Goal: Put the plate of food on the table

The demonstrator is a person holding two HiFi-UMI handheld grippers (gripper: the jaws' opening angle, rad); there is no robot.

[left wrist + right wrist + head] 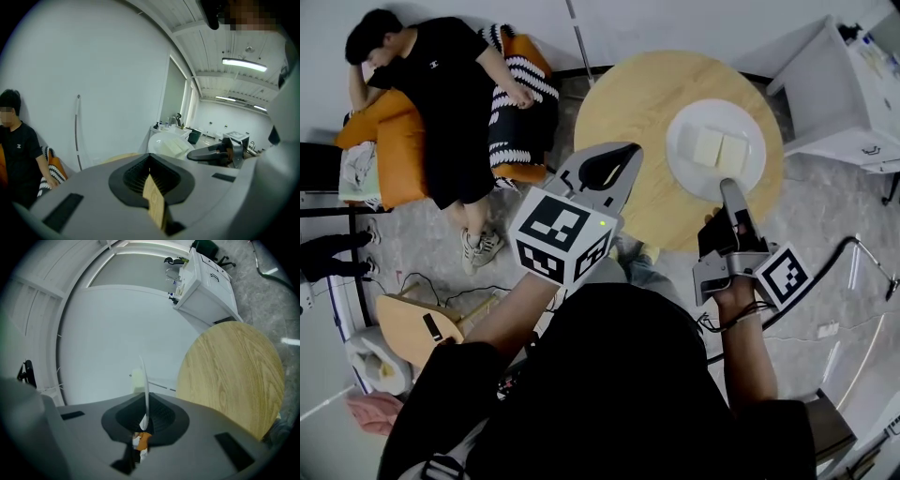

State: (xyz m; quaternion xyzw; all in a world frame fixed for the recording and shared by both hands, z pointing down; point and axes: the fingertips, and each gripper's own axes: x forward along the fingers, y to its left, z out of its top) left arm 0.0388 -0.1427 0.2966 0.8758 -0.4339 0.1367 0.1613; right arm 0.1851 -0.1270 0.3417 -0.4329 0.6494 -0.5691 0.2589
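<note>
The white plate [686,120] carries 2 pale, square-cut slabs of food [719,148], lying side by side near its middle; what kind of food they are is not clear. The plate sits over the far right part of the round wooden counter [623,103]. The right gripper [729,185] has its fingers clamped on the plate's near rim. Whether the plate rests on the counter or is held just above it cannot be told.

The right gripper view shows the plate only edge-on, as a thin white line [145,390] running into the fingers, with the food a pale lump [137,378] beside it.

The left gripper [609,169] is just left of the plate with its fingers together on nothing. It covers the counter's near edge in the head view. Its own view catches the plate [161,144] beyond its tip.
</note>
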